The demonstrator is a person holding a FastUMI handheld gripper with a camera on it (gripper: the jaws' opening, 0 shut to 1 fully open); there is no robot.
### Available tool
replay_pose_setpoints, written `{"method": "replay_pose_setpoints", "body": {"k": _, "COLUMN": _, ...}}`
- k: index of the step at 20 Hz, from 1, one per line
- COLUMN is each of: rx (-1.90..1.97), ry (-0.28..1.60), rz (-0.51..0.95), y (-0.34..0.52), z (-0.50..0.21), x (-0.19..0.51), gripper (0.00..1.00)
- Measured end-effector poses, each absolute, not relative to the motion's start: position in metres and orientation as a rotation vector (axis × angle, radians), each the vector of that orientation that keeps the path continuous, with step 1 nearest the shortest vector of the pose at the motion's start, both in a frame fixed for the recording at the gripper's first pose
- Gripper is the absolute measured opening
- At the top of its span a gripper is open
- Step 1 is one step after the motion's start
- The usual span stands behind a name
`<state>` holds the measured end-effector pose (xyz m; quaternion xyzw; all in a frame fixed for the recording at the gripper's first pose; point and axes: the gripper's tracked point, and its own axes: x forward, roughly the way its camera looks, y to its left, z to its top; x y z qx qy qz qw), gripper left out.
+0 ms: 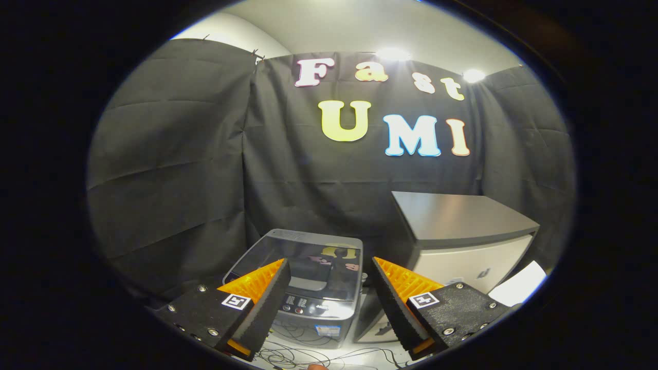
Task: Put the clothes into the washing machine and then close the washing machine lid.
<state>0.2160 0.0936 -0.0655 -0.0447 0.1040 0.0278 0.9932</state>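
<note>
A small grey top-loading washing machine [320, 308] stands on the floor just ahead of my fingers, seen between them. Its clear lid [303, 246] lies flat and shut over the tub, mirroring the wall behind. A control panel with buttons runs along its front edge. My gripper [330, 261] hovers above and in front of the machine, open, with nothing between its fingers.
To the right of the washer stands a white cabinet [462, 262] with a grey top, close beside it. Thin cables [293, 354] lie tangled on the pale floor in front of the washer. A white sheet-like object [519, 288] sits past the right finger.
</note>
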Motion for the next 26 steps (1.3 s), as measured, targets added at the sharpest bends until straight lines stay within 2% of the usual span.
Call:
{"method": "replay_pose_setpoints", "body": {"k": 7, "rx": -0.100, "ry": 0.170, "rz": 0.071, "y": 0.044, "z": -0.041, "x": 0.098, "gripper": 0.96}}
{"method": "replay_pose_setpoints", "body": {"k": 11, "rx": -0.121, "ry": 0.157, "rz": 0.032, "y": 0.026, "z": -0.026, "x": 0.053, "gripper": 0.96}}
{"method": "replay_pose_setpoints", "body": {"k": 21, "rx": -0.135, "ry": 0.084, "rz": 0.044, "y": 0.035, "z": -0.002, "x": -0.022, "gripper": 0.96}}
{"method": "replay_pose_setpoints", "body": {"k": 26, "rx": -0.155, "ry": 0.095, "rz": 0.069, "y": 0.044, "z": -0.014, "x": -0.043, "gripper": 0.97}}
